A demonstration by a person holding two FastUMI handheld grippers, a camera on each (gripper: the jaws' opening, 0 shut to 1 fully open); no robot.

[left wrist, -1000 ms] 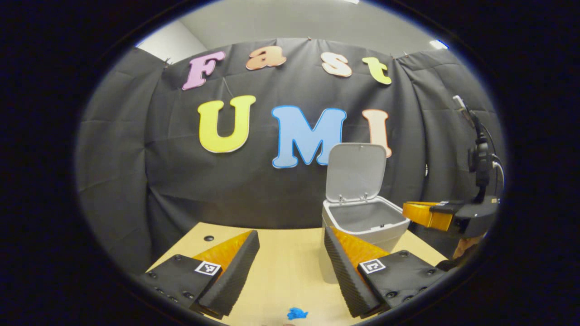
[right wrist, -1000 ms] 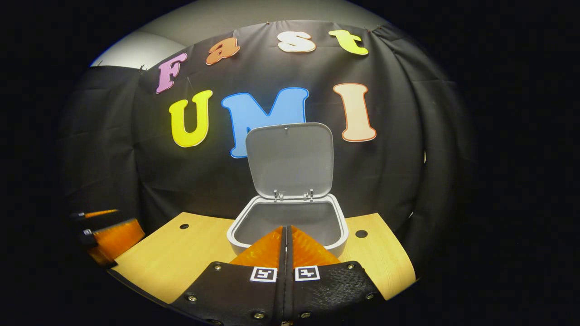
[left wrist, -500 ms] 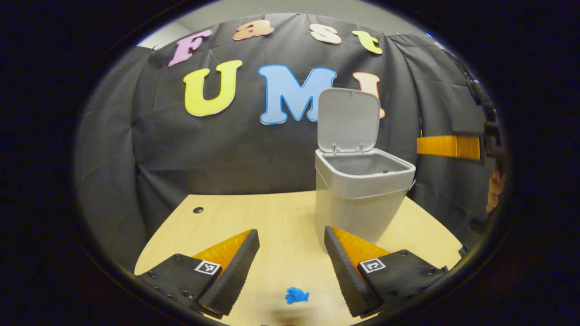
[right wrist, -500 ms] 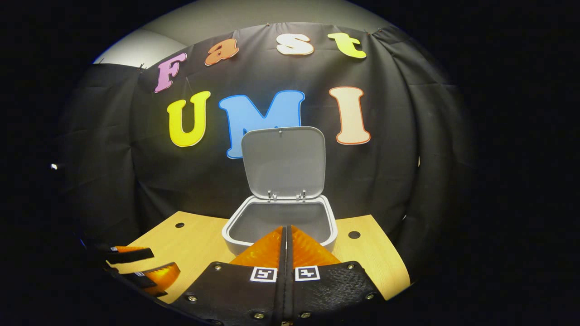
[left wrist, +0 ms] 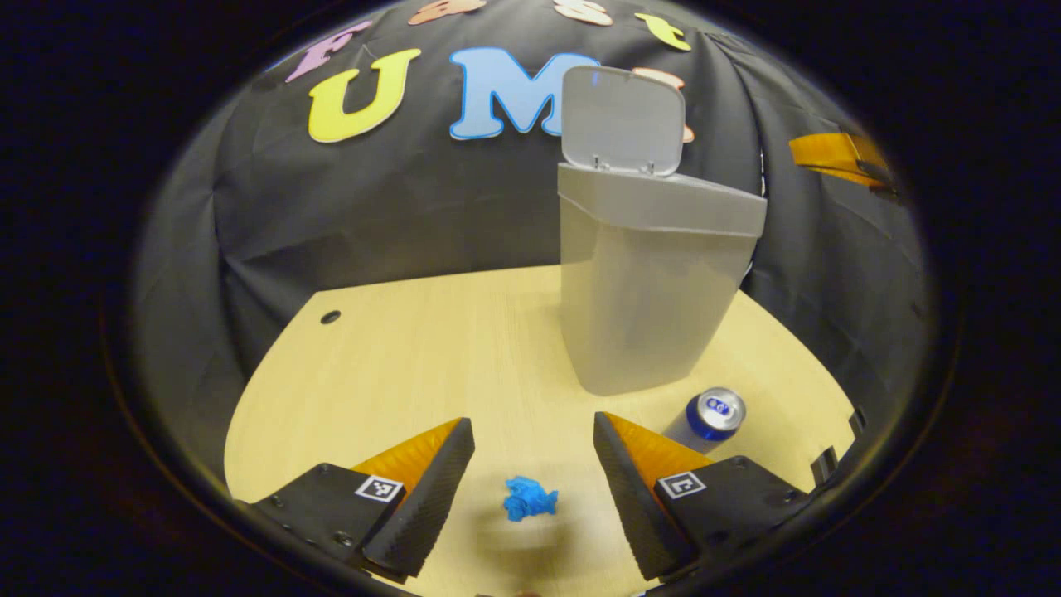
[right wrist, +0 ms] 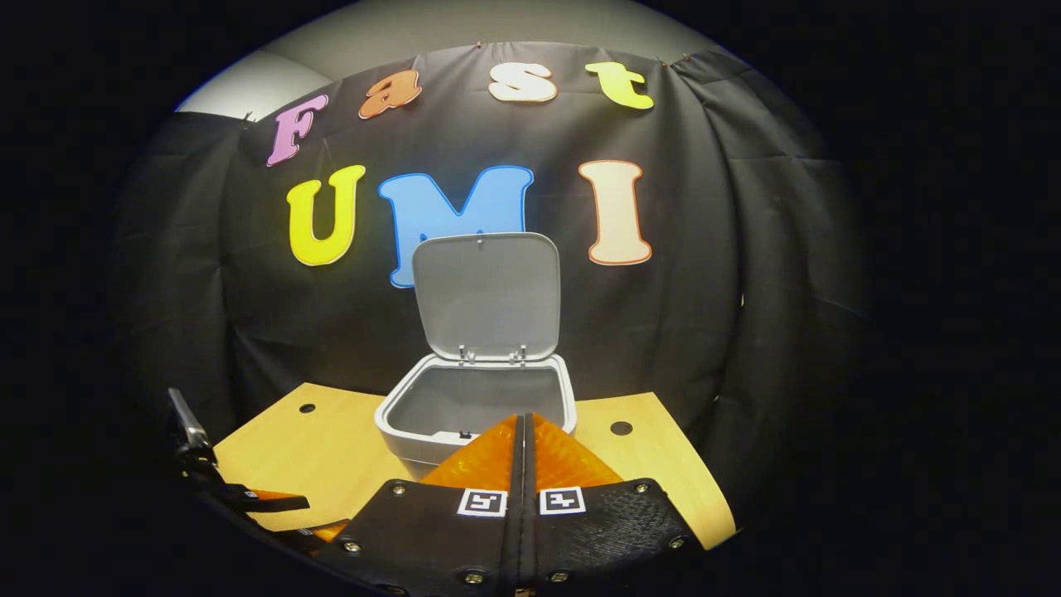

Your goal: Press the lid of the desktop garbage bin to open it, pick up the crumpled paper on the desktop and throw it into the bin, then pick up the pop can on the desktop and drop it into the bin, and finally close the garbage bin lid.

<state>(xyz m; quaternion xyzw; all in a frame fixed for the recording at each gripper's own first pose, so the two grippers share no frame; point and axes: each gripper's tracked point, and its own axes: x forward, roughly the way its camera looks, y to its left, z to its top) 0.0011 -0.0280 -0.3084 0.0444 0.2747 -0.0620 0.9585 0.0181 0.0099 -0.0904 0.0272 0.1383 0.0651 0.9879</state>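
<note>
**Bin lid up; paper and can on the desktop, both grippers empty**

The wooden desktop (left wrist: 414, 348) carries every item. The garbage bin (left wrist: 646, 290), the largest of them, stands upright toward the far side near the black cloth wall (left wrist: 373, 207). Its lid (left wrist: 623, 120) is raised on the rear hinges and stands roughly upright; in the right gripper view the open bin interior (right wrist: 481, 402) is visible below the raised lid (right wrist: 485, 294).

Left gripper (left wrist: 530, 464): fingers spread wide, holding nothing, positioned low over the near part of the desktop.

Right gripper (right wrist: 522, 452): fingers pressed together with nothing between them, held level before the bin's front rim. It also appears at the upper right edge of the left gripper view (left wrist: 837, 157), above and to the side of the bin.

The pop can (left wrist: 713, 414) stands on the desktop just in front of the bin base, near the outer side of the left gripper's right-hand finger.

The crumpled paper (left wrist: 529, 498), blue and smallest, lies on the desktop between the left gripper's spread fingers, touching neither.
</note>
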